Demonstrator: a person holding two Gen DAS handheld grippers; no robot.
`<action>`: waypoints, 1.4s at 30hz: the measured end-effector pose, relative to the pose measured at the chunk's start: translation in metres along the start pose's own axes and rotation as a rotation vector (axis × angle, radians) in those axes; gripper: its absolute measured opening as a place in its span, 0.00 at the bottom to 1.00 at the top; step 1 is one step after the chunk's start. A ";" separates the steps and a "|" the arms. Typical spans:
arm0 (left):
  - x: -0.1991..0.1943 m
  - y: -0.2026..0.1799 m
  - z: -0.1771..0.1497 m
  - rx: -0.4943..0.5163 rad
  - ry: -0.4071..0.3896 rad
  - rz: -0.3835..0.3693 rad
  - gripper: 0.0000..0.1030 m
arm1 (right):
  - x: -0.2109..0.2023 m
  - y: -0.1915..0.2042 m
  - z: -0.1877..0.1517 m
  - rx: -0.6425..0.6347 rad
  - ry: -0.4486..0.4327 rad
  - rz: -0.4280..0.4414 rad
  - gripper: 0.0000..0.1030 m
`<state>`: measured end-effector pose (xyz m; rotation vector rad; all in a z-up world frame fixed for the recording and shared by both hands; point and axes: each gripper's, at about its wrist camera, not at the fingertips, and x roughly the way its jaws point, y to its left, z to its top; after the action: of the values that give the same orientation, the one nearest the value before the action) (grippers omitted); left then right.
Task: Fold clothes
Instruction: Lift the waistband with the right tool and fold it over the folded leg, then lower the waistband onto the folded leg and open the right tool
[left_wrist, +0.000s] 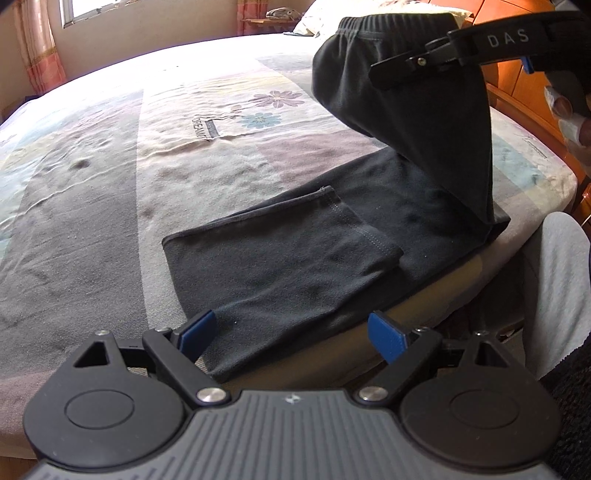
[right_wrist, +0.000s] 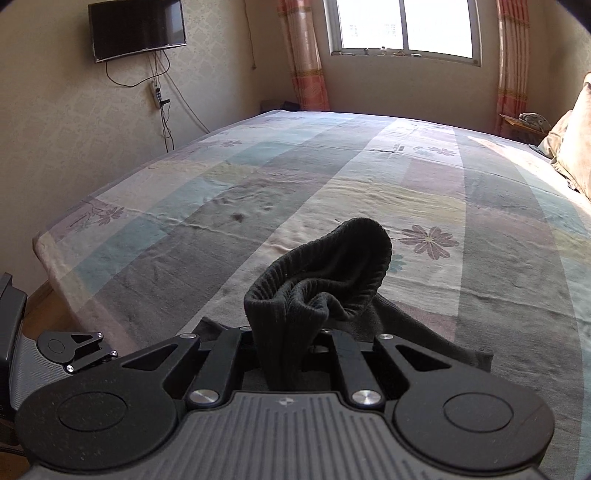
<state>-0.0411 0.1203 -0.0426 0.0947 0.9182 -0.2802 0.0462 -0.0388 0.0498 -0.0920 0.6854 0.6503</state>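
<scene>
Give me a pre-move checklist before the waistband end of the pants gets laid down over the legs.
1. Right gripper shut on the waistband: ok.
2. Left gripper open and off the cloth, so not pinning the near edge: ok.
3. Black pants legs lie flat on the bedsheet, cuff already folded in: ok.
4. Landing area free of other things: ok.
5. Near edge of the pants overhangs the bed edge: not ok.
6. Both waistband layers caught: cannot tell.
</scene>
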 end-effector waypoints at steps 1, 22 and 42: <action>-0.001 0.002 -0.002 -0.004 0.001 0.001 0.87 | 0.003 0.005 0.001 -0.016 0.003 0.008 0.11; -0.036 0.053 -0.046 -0.237 0.003 0.069 0.87 | 0.109 0.092 -0.041 -0.318 0.164 0.048 0.15; -0.034 0.063 -0.063 -0.305 0.021 0.095 0.87 | 0.107 0.131 -0.087 -0.676 0.088 -0.021 0.23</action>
<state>-0.0914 0.2003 -0.0557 -0.1399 0.9643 -0.0497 -0.0160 0.0978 -0.0670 -0.7550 0.5231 0.8395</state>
